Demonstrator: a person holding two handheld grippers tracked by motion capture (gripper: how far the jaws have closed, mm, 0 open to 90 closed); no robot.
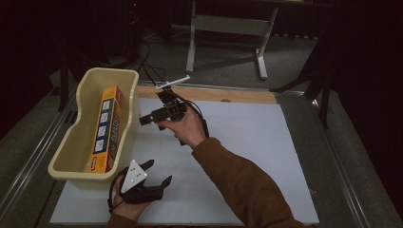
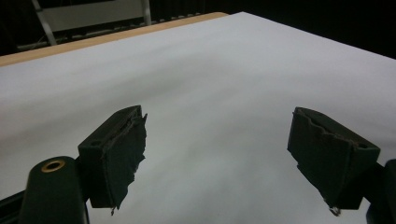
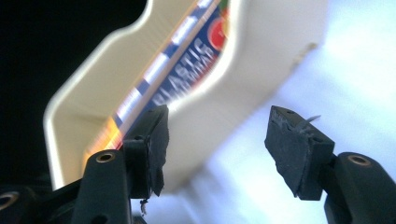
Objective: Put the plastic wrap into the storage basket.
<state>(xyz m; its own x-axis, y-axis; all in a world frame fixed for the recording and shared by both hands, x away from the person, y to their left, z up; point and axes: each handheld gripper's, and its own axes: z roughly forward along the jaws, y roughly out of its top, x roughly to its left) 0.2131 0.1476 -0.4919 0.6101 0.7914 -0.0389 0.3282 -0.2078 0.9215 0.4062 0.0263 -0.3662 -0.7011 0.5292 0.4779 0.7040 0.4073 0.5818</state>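
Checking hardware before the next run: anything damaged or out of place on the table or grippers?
The pad material on the left gripper looks frayed: ragged, torn edges on both fingers. The right gripper pads look chipped at the tips too. Otherwise nothing odd: the orange box lies inside the cream tub, nothing spilled on the white mat.

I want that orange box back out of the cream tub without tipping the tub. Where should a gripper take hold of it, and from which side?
Probably from above, on the upper long edge of the orange box. It stands on its long edge, leaning against the tub's right wall, so its thin top edge is exposed. Close the jaws across that thin width, near mid-length, and lift straight up. The right gripper, jaws open, is nearest.
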